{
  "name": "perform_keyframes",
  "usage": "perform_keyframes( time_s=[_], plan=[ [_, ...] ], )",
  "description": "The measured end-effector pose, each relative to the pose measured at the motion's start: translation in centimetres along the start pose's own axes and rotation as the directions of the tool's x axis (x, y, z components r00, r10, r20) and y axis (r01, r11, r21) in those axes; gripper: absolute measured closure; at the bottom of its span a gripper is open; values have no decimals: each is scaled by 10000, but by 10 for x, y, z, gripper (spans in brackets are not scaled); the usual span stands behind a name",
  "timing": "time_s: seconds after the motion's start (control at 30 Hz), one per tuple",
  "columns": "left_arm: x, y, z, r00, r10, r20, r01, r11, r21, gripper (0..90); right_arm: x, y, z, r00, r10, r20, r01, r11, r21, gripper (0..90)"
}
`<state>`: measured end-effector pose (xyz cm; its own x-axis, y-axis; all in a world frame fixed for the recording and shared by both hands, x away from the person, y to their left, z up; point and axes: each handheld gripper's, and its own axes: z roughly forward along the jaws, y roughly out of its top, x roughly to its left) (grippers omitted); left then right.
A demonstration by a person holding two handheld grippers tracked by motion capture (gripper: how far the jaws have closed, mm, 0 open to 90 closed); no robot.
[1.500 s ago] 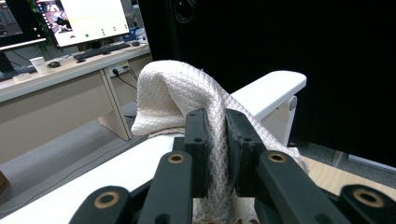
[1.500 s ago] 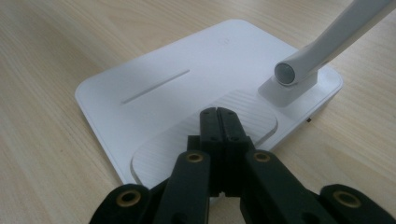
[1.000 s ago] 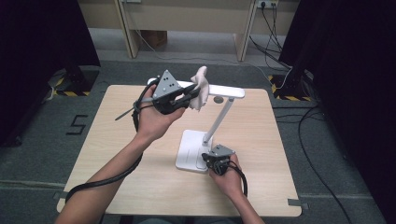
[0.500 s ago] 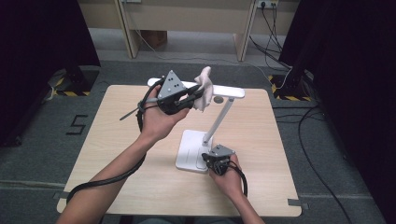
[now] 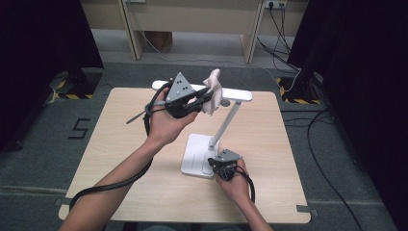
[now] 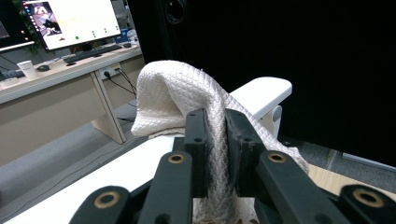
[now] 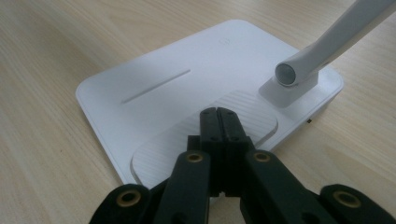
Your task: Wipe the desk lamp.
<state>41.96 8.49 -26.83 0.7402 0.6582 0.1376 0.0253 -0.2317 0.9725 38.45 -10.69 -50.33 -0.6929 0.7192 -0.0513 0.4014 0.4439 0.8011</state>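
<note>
The cloth [image 5: 212, 90] has slid right along the lamp head [image 5: 236, 95], clamped in the left tongs [image 5: 204, 97]; right tongs [image 5: 217, 167] clenched empty.

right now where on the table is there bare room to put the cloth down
Bare wood lies along the table left of the lamp base, under the left forearm, and on the right side between the lamp arm and the table edge. Crowded: the near middle, where the right gripper rests shut on the base, and up at the lamp head, where the left gripper holds the cloth.
</note>
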Motion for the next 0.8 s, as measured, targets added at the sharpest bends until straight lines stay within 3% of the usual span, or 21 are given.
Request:
perform_keyframes(
  time_s=[0.8],
  plan=[
    [-9, 2, 9, 9998, 66, 166, -66, 10000, -9, 799, 0, 0, 0, 10000, -20, 8, 20, 10000, -4, 900]
  ],
)
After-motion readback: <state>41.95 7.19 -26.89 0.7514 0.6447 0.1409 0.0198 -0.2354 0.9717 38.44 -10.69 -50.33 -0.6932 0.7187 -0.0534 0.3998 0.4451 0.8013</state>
